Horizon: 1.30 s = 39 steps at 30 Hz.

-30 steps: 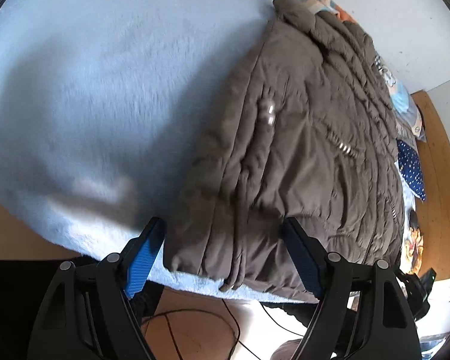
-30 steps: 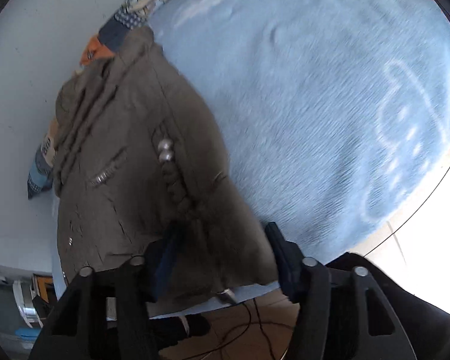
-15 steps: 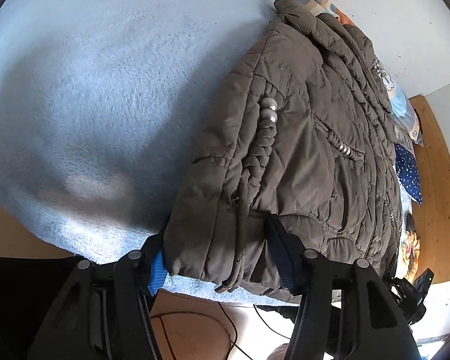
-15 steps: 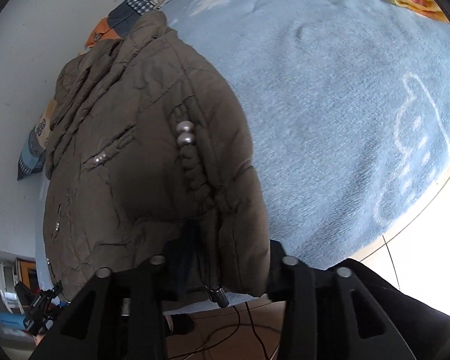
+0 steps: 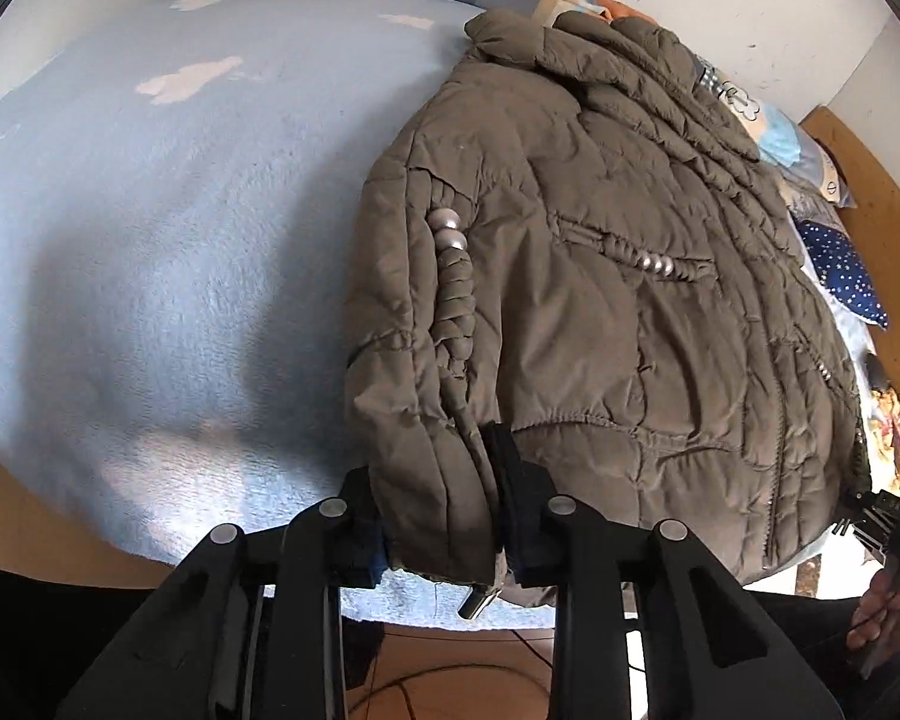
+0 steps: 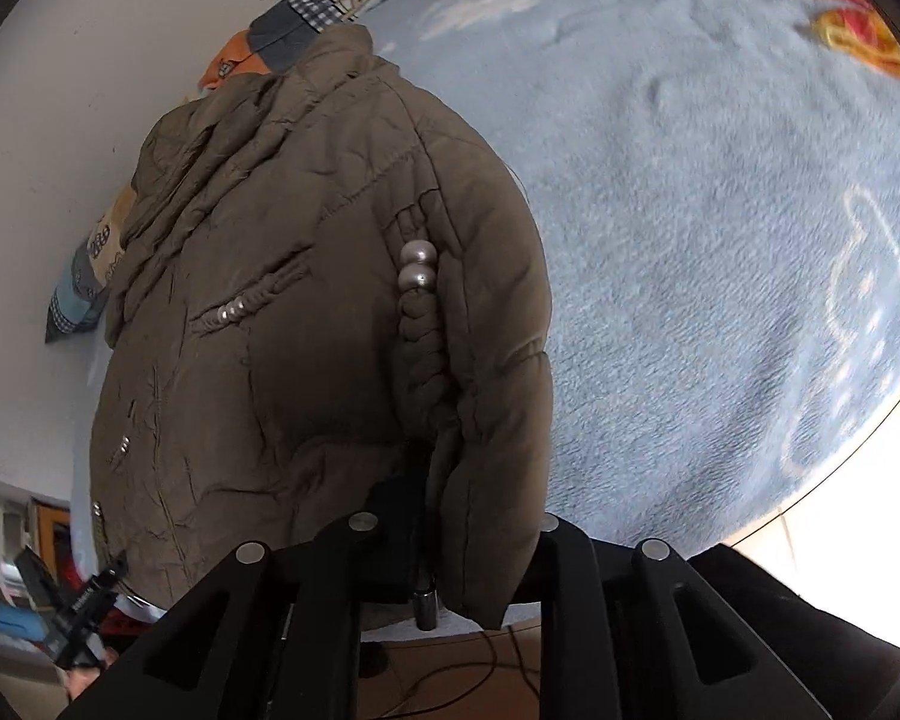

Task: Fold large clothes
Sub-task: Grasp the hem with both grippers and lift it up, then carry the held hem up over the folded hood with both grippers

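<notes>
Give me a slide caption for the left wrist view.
Left claw clamps the hem of a brown quilted jacket on a light blue fleece blanket.

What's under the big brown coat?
The brown coat lies on a fluffy light blue blanket, which shows all around it. Whatever sits directly beneath the coat is covered, so I cannot tell.
</notes>
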Available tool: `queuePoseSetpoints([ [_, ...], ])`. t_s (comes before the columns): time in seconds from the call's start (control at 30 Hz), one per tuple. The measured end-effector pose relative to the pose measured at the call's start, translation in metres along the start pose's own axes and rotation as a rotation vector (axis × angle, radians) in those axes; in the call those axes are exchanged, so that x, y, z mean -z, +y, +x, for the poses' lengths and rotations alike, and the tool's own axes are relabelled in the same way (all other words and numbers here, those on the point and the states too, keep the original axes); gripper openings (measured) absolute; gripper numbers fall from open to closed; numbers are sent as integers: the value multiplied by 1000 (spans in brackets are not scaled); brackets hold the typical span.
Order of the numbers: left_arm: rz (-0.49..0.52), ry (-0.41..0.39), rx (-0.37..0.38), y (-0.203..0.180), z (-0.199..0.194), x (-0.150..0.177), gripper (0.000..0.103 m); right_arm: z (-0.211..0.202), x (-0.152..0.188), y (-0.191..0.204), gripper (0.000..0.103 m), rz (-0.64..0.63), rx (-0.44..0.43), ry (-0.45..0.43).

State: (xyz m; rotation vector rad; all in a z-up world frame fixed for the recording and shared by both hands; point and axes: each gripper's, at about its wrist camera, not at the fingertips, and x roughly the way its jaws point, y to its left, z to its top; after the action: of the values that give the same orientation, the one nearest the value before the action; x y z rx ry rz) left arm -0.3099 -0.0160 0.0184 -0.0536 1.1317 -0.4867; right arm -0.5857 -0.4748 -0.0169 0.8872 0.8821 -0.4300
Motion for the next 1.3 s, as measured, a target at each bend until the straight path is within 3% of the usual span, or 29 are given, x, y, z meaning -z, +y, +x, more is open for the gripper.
queuePoseSetpoints([
  [0.2,61,-29,-82,-13,7,3,31,8,3,4,24,-14,50,-3],
  [0.3,54,-38,-80,-9,7,5,31,9,3,0,27,-7,55,-10],
  [0.4,37,-32,-70,-5,6,6,31,8,5,-16,38,66,14,-23],
  [0.53,44,-26,-83,-8,7,5,36,8,0,-32,39,144,-43,33],
  [0.6,51,-24,-97,-11,8,4,38,7,1,-31,39,139,-41,43],
  [0.67,54,-21,-116,-11,9,2,45,7,2,-26,22,118,-58,44],
  [0.7,55,-18,-143,-12,10,1,54,5,1,-21,20,91,-54,34],
  [0.73,56,-17,-157,-12,11,0,56,3,2,-17,17,67,-45,25],
  [0.77,61,-21,-153,-13,10,0,54,0,3,-13,15,52,-41,15],
  [0.83,74,-29,-119,-14,7,1,32,-6,4,-12,14,54,-60,-7],
  [0.93,132,-72,-122,-22,-4,3,22,-21,6,-7,13,38,-88,-56],
  [1.17,187,-193,-88,-31,-43,7,17,-69,13,11,11,-37,-129,-205],
  [1.3,235,-258,-85,-38,-68,11,17,-87,19,20,11,-76,-138,-236],
])
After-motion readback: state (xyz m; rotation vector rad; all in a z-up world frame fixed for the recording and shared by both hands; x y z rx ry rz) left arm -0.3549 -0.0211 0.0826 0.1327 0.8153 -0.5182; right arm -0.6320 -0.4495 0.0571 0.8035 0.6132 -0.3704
